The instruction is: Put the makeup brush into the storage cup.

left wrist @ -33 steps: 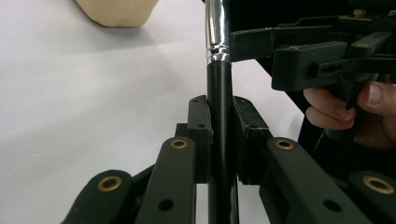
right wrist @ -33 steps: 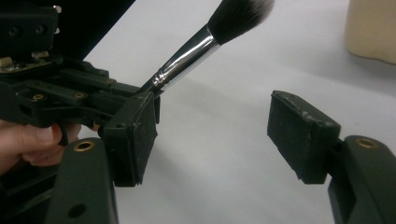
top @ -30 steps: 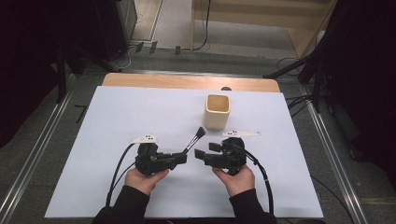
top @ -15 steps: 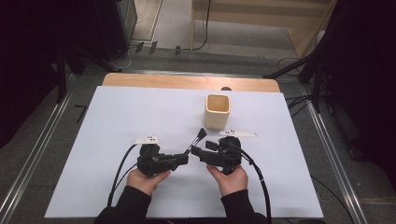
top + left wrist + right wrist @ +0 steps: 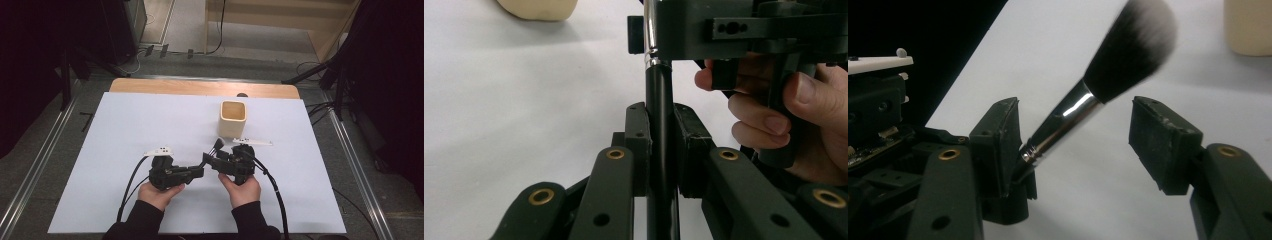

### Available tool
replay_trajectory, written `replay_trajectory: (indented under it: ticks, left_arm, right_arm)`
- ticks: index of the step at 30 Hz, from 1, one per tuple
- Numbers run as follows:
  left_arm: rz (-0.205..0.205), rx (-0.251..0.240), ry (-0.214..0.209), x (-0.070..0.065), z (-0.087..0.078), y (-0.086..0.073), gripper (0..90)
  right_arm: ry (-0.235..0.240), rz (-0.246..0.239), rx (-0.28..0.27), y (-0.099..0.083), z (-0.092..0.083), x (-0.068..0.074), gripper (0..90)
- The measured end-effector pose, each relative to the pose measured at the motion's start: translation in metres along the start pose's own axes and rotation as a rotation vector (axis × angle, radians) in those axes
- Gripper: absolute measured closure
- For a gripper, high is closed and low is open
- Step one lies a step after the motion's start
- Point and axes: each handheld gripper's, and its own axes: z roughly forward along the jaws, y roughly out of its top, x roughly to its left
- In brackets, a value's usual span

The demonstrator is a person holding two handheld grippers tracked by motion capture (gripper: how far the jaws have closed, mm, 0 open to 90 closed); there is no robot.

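My left gripper (image 5: 200,171) (image 5: 661,117) is shut on the black handle of a makeup brush (image 5: 659,125). The brush rises slanting to the right, and its dark bristle head (image 5: 218,144) (image 5: 1120,55) sticks up near the cup. My right gripper (image 5: 210,161) (image 5: 1085,130) faces the left one with its jaws on either side of the brush's silver ferrule. They have just been closing. One pad lies against the ferrule and the other stands well off it. A beige square cup (image 5: 233,119) (image 5: 1248,27) stands upright behind the grippers.
A white sheet (image 5: 125,130) covers the table, with a wooden edge (image 5: 200,88) at the back. Metal rails (image 5: 35,165) run along both sides. A cable (image 5: 277,200) trails from each gripper toward the front edge.
The right gripper has edged left toward the left gripper, so its jaws now stand around the brush. The left gripper and the cup have stayed put.
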Motion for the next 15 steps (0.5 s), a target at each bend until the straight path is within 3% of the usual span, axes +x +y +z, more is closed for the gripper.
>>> replay_trajectory:
  ticks: [6, 15]
  left_arm:
    - [0.004, 0.013, -0.012, -0.0009, 0.0032, -0.0015, 79.8]
    - [-0.006, 0.013, -0.023, -0.0005, 0.0079, -0.0049, 79.8]
  right_arm:
    - [0.015, 0.018, -0.005, 0.0001, 0.0027, -0.0004, 51.5]
    - [0.030, 0.035, -0.004, 0.0000, 0.0025, -0.0043, 62.4]
